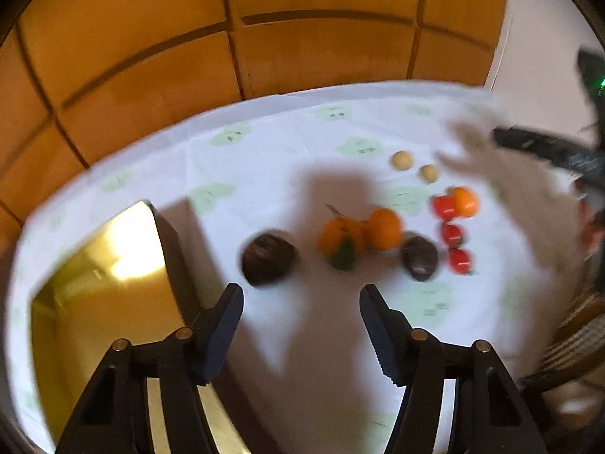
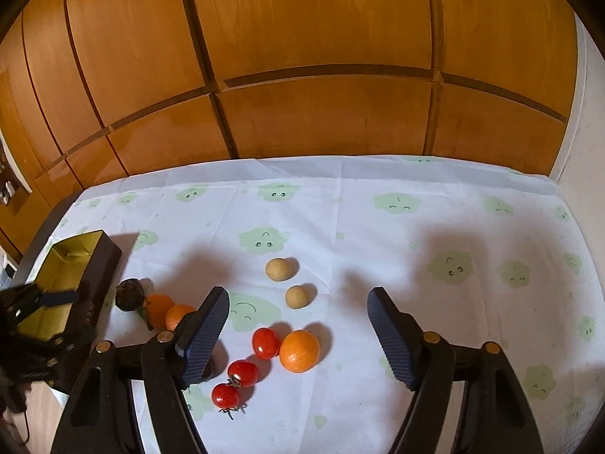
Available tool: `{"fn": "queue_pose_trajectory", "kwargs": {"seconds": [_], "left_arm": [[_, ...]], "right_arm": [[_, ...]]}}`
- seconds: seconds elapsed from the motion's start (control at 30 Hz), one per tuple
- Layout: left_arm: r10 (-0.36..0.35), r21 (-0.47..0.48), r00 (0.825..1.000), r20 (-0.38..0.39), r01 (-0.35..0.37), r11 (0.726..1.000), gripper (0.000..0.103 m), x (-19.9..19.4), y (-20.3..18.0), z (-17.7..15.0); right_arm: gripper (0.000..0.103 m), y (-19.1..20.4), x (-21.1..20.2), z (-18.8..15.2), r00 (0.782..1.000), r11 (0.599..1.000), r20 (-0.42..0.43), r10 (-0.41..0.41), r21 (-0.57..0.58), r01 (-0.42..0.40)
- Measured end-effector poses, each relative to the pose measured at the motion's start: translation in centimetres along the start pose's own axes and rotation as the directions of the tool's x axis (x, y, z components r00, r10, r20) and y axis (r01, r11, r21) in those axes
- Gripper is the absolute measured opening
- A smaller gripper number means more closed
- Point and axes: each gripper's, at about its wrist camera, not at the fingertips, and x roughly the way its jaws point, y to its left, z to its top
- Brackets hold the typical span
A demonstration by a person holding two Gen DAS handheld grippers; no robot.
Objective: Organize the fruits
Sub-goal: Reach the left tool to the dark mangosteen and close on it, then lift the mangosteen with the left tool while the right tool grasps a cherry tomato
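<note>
Wood-panelled cabinets back a worktop (image 2: 378,196) under a white cloth with green cartoon prints. All fruit lies loose on the cloth, nothing sorted yet.

Box (image 2: 72,265), gold-lined, sits open at the left edge; likely the drop target, since it's the only container in view. It looks empty from here.

Fruit, left to right in the right wrist view: dark round fruit (image 2: 130,294) just beside the box, two oranges (image 2: 159,308) touching each other next to it, three tomatoes (image 2: 266,342) in a near cluster, a third orange (image 2: 300,351) touching the far tomato, two tan balls (image 2: 278,269) further back. The left wrist view shows a second dark fruit (image 1: 419,258) between the oranges and tomatoes.

Left hand-held gripper (image 1: 300,299): jaws partly open, nothing between them, angled down at the cloth just short of the dark fruit by the box. Frame is blurred, so it's moving. Probably lining up on that fruit, as it's nearest the box.

Right hand-held gripper (image 2: 298,304): jaws wide, empty, hovering over the tomatoes and lone orange. Width suits the orange.

Risk: round fruit rolls if nudged.
</note>
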Motion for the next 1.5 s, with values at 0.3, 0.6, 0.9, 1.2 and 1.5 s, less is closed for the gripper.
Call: {"fn": "queue_pose_trajectory", "kwargs": {"seconds": [0.3,0.6,0.9,1.2,1.5], "left_arm": [[0.089,0.18,0.991,-0.095,-0.071,0.981,0.061,4.8,-0.2,1.9],[0.1,0.195,0.984,-0.146,-0.07,0.978,0.061,7.2,0.8,2.1],[0.086,0.153,0.981,-0.176,-0.059,0.987,0.05,8.1,0.9,2.1],[0.085,0.118,0.988,-0.132,-0.07,0.991,0.049,6.5,-0.6,0.6],[0.081,0.068,0.996,-0.033,-0.079,0.995,0.049,1.6,-3.3,-1.6]], "right_arm": [[0.077,-0.8,0.2,0.2,1.0,0.999,-0.01,0.012,0.048,-0.011],[0.077,-0.9,0.7,0.3,1.0,0.999,-0.024,0.008,0.051,-0.007],[0.077,-2.1,0.9,0.5,0.999,0.995,-0.014,-0.044,0.088,0.045],[0.053,-5.4,4.0,-0.2,0.984,0.975,-0.177,-0.033,0.211,0.071],[0.029,-3.7,4.5,-0.8,0.976,0.989,-0.217,0.031,0.149,0.002]]}}
